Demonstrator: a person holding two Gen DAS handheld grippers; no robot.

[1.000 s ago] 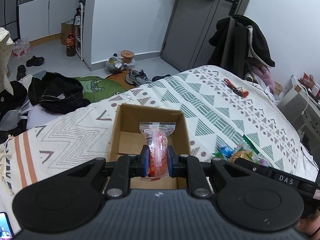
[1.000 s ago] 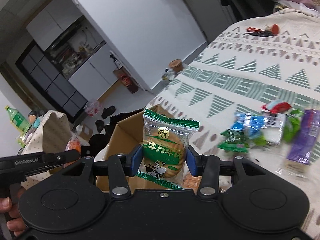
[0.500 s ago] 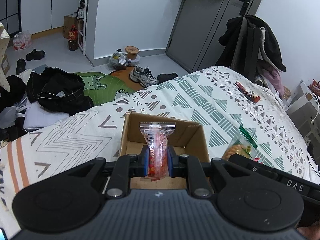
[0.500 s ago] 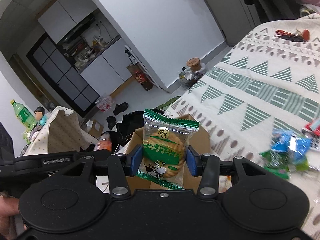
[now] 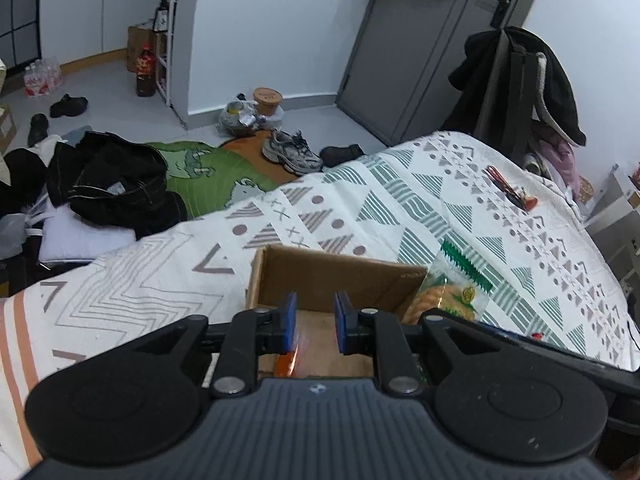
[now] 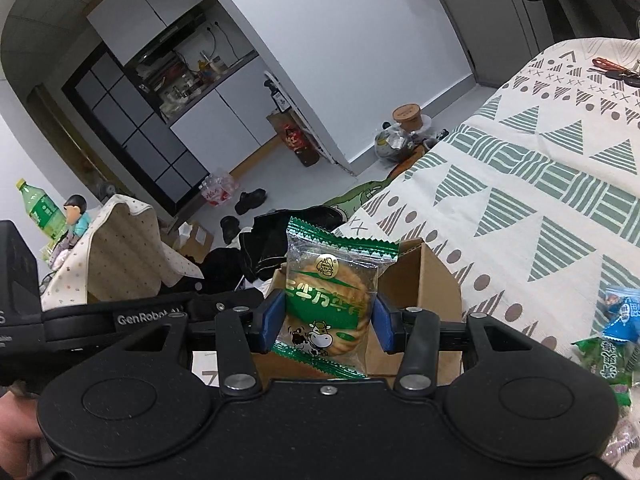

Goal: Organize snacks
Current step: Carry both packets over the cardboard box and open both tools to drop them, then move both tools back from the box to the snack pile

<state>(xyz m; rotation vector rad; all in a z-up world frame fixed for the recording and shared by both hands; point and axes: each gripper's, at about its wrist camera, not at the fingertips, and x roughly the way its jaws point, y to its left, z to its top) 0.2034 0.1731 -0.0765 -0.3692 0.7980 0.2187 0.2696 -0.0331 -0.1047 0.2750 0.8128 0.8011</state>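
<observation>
On a patterned bed, the right gripper (image 6: pixel 327 322) pinches a green biscuit packet (image 6: pixel 332 300) upright, just above the right rim of an open cardboard box (image 5: pixel 320 276). The left gripper (image 5: pixel 315 322) hovers over the box, jaws spread and empty; a red snack (image 5: pixel 289 362) lies inside, beneath it.

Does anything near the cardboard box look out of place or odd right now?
Nothing stands out. The cardboard box sits upright on the bed, a red snack packet lies inside it below the open left claw, and the right claw holds a green biscuit packet intact.
</observation>
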